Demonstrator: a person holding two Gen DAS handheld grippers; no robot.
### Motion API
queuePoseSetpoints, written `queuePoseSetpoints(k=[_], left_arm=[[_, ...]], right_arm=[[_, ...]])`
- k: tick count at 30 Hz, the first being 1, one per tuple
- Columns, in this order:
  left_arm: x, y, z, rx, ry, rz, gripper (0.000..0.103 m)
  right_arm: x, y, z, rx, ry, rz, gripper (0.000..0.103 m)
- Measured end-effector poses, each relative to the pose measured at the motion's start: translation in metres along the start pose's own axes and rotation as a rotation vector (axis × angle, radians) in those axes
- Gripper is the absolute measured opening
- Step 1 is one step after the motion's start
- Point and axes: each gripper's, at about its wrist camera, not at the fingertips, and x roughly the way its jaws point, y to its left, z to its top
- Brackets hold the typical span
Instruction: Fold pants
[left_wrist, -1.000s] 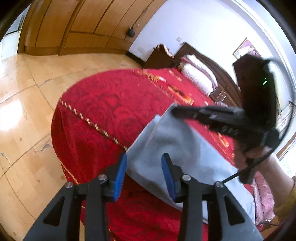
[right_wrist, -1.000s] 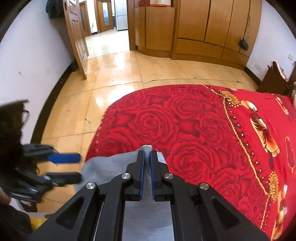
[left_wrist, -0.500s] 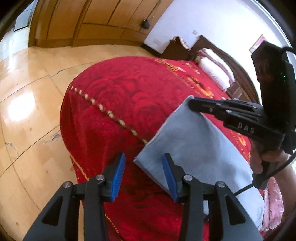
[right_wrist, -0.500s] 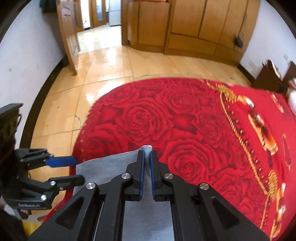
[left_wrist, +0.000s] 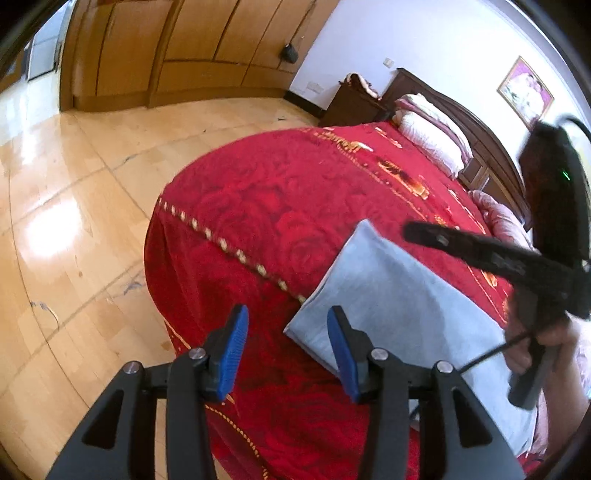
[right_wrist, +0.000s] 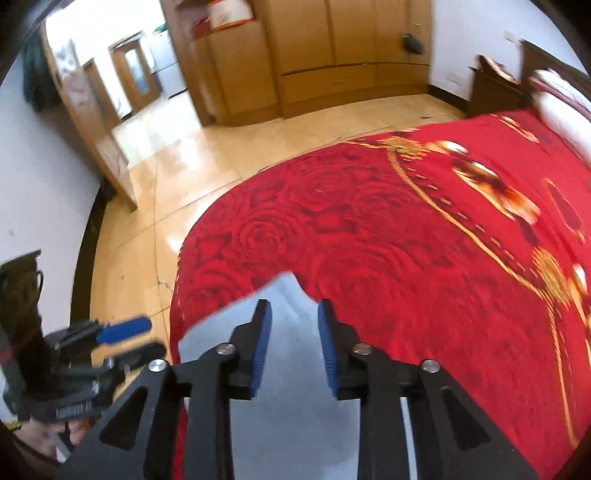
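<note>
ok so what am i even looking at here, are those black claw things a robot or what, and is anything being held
No robot: a person holds a hand-operated gripper in each hand, and a fisheye camera on each looks forward along its two blue-padded fingers. One picture comes from the left gripper, the other from the right gripper; each also catches the other tool at its edge.

Below them is a bed under a red rose-patterned bedspread, with pillows at the far end and a wooden floor around it. On the bedspread lie folded grey pants.

Nothing is held. The right gripper's jaws have just been opening above the corner of the pants, with its pads off the cloth. The left gripper is open beside the nearer corner.
</note>
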Motion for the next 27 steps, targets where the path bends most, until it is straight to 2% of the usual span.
queuePoseSetpoints(k=[6,10,18,22,25,27], left_arm=[[-0.010,-0.028,0.010,0.065,-0.002,-0.047,0.053],[-0.009,-0.059,0.012,0.145,0.011,-0.082,0.054],[0.014,-0.115,-0.009,0.247,0.147,-0.173,0.056],[0.029,-0.130,-0.022,0.295,0.184,-0.154,0.056],[0.047,-0.130,-0.031,0.311,0.214,-0.117,0.056],[0.053,-0.127,-0.035,0.312,0.202,-0.112,0.056]], right_arm=[[-0.057,-0.025,-0.061,0.077,0.004,-0.134,0.029],[-0.092,-0.053,-0.113,0.181,0.012,-0.261,0.029],[-0.158,-0.118,-0.220,0.495,0.039,-0.425,0.032],[-0.188,-0.141,-0.269,0.632,0.050,-0.502,0.034],[-0.204,-0.148,-0.302,0.686,0.061,-0.559,0.034],[-0.209,-0.149,-0.319,0.716,0.061,-0.558,0.035]])
